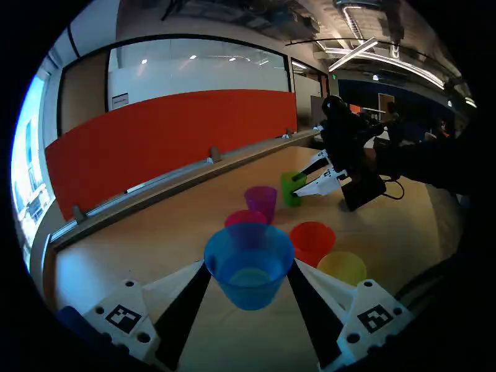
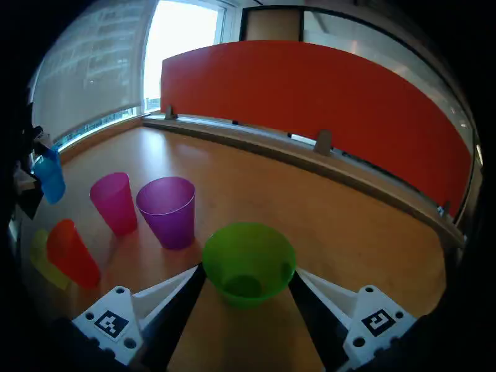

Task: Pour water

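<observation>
Beyond blue cup (image 1: 249, 266), right tool (image 1: 297, 185), green cup (image 1: 286, 196)

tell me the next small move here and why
Probably bring the blue cup, held upright in the left gripper, closer to the green cup in the right gripper: the two cups are well apart, too far to pour.

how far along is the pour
Done: the left gripper grips the blue cup, the right gripper the green cup. In hand: both cups are upright and apart. Left: bring them together and tilt one; nothing is pouring yet. I cannot tell whether either holds water.
</observation>
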Motion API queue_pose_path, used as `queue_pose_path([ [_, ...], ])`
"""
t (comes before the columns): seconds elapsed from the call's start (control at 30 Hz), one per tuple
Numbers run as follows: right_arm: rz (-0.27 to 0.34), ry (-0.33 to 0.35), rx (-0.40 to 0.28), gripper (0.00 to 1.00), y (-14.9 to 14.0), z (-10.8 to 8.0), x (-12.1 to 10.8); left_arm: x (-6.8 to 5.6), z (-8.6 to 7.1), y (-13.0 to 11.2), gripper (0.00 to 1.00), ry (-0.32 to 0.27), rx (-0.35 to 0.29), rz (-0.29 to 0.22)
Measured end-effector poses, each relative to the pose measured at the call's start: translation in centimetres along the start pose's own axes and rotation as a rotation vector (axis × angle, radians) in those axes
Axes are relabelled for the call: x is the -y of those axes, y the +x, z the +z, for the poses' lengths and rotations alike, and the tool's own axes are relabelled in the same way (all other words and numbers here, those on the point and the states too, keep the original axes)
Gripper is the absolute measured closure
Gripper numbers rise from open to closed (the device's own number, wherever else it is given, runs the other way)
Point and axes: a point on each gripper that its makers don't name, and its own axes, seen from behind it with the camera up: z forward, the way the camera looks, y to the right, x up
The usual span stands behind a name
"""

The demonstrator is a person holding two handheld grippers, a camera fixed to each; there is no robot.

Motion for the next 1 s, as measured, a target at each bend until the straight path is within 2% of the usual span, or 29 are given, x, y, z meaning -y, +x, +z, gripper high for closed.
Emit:
queue_pose_path([
  [0.13, 0.003, -0.004, -0.001, 0.10, 0.1, 0.0, -0.1, 0.1, 0.0, -0.1, 0.15, 0.003, -0.002, -0.005],
  [0.43, 0.012, 0.008, -0.028, 0.10, 0.9, -0.6, 0.5, 0.4, 0.0, 0.1, 0.15, 0.010, -0.009, -0.011],
  [0.7, -0.004, 0.016, -0.089, 0.11, 2.6, -2.3, 1.7, 0.3, -0.2, 0.6, 0.15, 0.016, -0.025, -0.024],
  [1.0, -0.009, 0.021, -0.171, 0.11, 4.3, -4.9, 4.3, -0.1, -1.0, 1.2, 0.16, 0.027, -0.051, -0.025],
])
